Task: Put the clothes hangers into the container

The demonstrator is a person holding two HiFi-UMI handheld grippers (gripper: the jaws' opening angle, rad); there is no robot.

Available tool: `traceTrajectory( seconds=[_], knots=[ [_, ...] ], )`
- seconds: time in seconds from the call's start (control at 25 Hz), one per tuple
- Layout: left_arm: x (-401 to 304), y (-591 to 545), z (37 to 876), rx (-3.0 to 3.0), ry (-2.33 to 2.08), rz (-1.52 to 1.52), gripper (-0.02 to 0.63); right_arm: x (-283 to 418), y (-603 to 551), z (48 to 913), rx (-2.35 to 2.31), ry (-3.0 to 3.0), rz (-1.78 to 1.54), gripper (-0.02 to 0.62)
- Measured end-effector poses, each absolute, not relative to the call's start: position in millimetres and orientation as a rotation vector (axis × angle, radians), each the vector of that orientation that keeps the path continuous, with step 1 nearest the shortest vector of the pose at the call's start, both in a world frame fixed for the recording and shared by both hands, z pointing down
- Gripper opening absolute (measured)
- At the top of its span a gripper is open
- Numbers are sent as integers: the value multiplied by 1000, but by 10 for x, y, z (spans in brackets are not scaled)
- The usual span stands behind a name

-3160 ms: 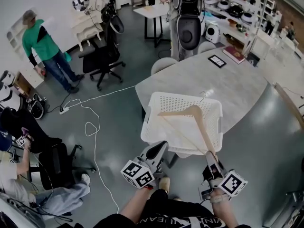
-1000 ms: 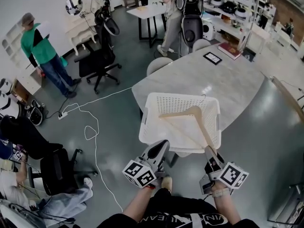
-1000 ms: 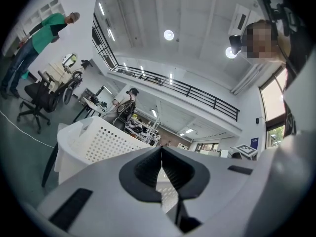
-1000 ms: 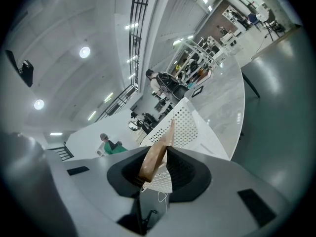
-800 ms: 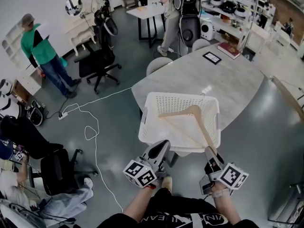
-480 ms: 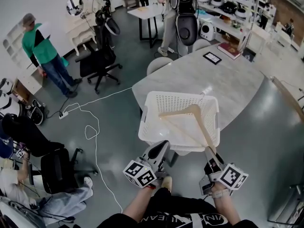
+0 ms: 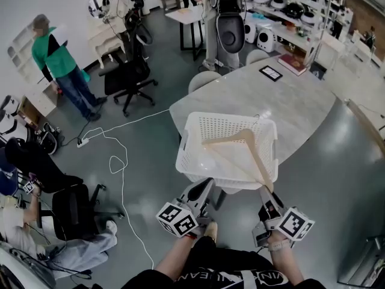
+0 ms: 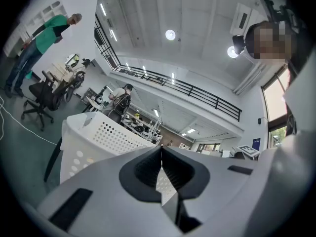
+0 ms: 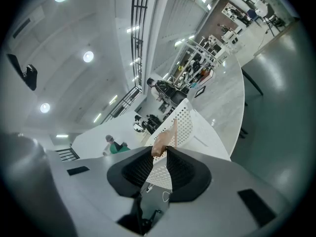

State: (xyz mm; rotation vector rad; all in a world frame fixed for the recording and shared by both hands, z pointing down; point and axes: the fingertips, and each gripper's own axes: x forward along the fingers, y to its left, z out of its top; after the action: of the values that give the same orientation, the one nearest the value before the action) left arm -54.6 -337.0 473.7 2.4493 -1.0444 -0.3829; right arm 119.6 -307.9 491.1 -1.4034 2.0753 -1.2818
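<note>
The near tip of the wooden hanger (image 7: 255, 158) is hard to see from the head view, because the right gripper (image 7: 265, 192) covers it. The right gripper view shows it better. There the right gripper (image 9: 165, 150) has its two jaws pressed on the brown end of the hanger (image 9: 165, 135), which sticks up from between them.

The hanger's little metal hook (image 7: 259, 119) is tiny, up by the far rim of the white basket (image 7: 191, 138). The hanger lies slanted in the basket, with its near end up over the near rim. I cannot tell if its far end touches the bottom. I see no other thing in the basket.

The left gripper (image 7: 204, 186) is just in front of the basket's near wall. From the head view I cannot see its jaws well. In the left gripper view the left gripper (image 8: 161, 149) has its jaws pushed together at the tips, with nothing between them. The holey side of the basket (image 8: 98, 132) is right behind them.

The basket sits on the near end of the grey table (image 7: 295, 104). Only the head view shows the floor, with a white cable (image 7: 120, 161), a black chair (image 7: 129, 77) and a person in a green top (image 7: 57, 59) well away.
</note>
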Motion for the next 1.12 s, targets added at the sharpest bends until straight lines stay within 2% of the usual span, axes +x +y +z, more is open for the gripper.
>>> traceTrajectory(
  seconds=[1.12],
  knots=[
    [-465, -3049, 4820, 2425, -1075, -344, 9, 1175, -2826, 4973, -1307, 2081, -1357, 72]
  ],
)
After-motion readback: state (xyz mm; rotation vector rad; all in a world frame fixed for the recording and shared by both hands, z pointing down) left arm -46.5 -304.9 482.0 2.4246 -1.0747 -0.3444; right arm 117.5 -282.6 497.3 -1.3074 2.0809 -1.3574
